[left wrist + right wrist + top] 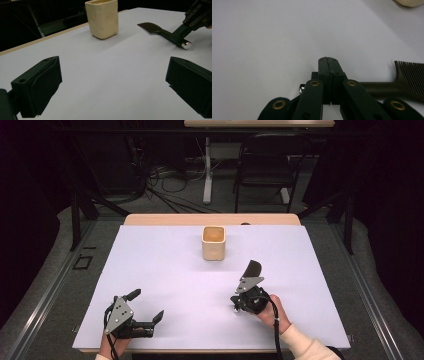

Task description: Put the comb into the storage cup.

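The spatula (251, 270) lies on the table (165, 270), right of and before the cup (213, 243).

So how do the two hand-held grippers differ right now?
The left hand-held gripper has its jaws spread wide with nothing between them; the right hand-held gripper has its jaws pressed shut. The left sits apart from everything, while the right rests at the handle of the dark slotted spatula. Both are black and carry a grey plate.

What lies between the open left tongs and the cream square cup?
Nothing: bare white tabletop from the left tongs to the cream square cup, per left gripper view.
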Action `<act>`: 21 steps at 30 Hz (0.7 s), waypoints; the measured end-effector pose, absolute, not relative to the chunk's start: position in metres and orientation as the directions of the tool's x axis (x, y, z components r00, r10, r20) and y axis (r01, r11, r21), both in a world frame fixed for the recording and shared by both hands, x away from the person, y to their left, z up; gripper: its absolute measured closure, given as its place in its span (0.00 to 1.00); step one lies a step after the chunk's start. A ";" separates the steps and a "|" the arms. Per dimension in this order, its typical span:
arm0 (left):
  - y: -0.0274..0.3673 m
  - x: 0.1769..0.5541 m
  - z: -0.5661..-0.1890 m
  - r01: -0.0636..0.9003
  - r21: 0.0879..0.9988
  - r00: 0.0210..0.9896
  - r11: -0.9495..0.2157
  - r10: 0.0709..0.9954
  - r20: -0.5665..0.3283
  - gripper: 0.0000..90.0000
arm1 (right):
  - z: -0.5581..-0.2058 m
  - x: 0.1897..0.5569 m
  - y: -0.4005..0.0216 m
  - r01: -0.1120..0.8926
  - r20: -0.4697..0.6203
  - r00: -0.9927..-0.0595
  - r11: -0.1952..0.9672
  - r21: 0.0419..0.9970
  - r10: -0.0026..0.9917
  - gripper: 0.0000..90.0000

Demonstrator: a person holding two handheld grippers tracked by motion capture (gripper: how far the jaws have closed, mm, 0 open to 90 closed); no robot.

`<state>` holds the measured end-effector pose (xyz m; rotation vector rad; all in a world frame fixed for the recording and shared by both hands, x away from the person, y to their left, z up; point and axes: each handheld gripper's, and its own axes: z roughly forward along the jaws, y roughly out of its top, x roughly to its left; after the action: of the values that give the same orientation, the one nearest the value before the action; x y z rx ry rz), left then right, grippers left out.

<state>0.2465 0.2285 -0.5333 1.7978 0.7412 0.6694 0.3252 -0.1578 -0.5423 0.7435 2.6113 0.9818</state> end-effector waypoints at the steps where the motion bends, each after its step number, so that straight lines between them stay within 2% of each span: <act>1: 0.229 0.247 -0.533 0.175 0.946 0.653 -0.274 0.751 0.096 0.00 | -0.542 0.325 -0.158 0.373 -0.055 -0.837 0.642 0.670 0.544 1.00; 21: 0.229 0.247 -0.533 0.177 0.946 0.650 -0.273 0.754 0.096 0.00 | -0.544 0.320 -0.173 0.406 -0.042 -0.827 0.647 0.645 0.560 1.00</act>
<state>0.2467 0.2292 -0.5331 1.7938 0.7480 0.6715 0.3204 -0.1731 -0.5439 0.7846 2.6291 0.9439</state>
